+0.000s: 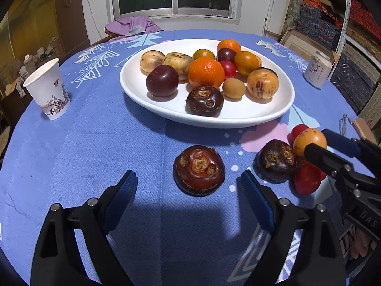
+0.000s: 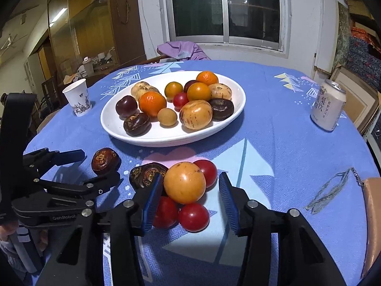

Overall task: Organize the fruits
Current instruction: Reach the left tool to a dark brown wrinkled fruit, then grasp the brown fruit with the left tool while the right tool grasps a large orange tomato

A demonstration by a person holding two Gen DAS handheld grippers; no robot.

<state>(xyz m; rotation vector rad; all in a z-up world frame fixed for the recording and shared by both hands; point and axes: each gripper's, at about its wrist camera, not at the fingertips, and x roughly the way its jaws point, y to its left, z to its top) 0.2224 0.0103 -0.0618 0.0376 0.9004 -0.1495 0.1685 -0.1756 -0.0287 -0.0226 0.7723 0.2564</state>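
Fingers of the right gripper (image 2: 188, 197) flank an orange-yellow fruit (image 2: 184, 182) among red ones, the right pad apart from it. Left gripper (image 1: 187, 186) stands wide open just short of a water chestnut (image 1: 198, 169) on the table (image 1: 83, 147). Beyond, a white plate (image 1: 142, 90) holds mixed fruit.

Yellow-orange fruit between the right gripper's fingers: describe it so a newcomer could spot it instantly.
Find the white plate on the blue tablecloth; nearer the camera lies a small cluster of loose fruit. The yellow-orange fruit sits in its middle, between the right gripper fingers. It is the only pale orange piece there, its neighbours being red tomatoes and a dark brown water chestnut.
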